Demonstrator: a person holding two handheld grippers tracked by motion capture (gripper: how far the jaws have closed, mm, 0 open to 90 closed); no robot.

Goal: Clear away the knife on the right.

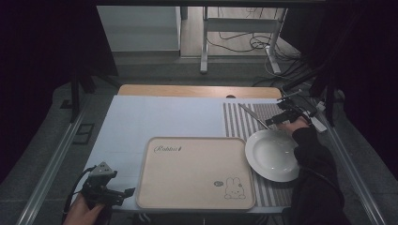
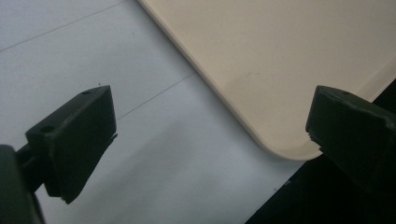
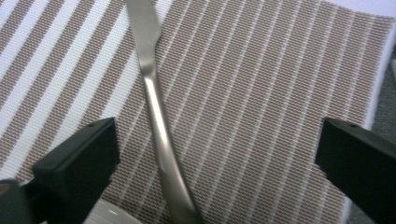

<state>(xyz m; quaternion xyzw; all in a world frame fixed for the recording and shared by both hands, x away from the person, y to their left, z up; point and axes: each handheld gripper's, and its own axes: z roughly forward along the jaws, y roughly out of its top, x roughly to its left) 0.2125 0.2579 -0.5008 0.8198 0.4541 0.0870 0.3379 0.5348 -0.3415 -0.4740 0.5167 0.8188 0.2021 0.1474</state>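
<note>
Right gripper [image 3: 217, 163] wide open over knife [image 3: 159, 121] on striped mat [image 3: 261, 93] (left gripper [image 2: 208, 140] open too, holding nothing).

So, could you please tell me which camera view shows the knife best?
The right gripper view: the knife lies large and sharp on the striped mat, between the open right claw. The high view shows it small and thin beyond the plate. The left gripper view looks at the tray instead.
</note>
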